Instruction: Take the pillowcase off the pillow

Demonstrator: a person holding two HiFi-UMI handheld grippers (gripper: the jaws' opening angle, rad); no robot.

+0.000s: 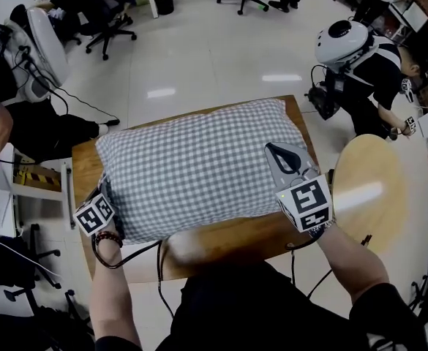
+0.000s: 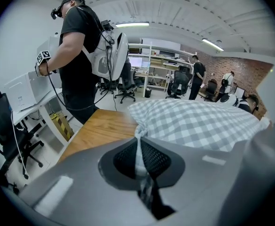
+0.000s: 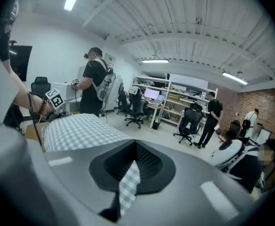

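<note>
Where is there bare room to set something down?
The table is bare along its near edge, before the pillow, and narrowly at its left end. The round table looks bare. The left tongs and right tongs crowd the pillow's near corners.

The pillowcase [image 1: 199,170] is soft woven cloth in a grey-and-white check, matt and lightly rumpled. The table [image 1: 228,243] beneath is smooth wood with a faint sheen. At the frame's right, a round top [image 1: 371,189] looks like pale varnished wood. The left gripper [image 2: 138,139] is matt grey plastic with dark, mesh-textured pads [image 2: 158,159]. The floor [image 1: 214,57] is glossy.
</note>
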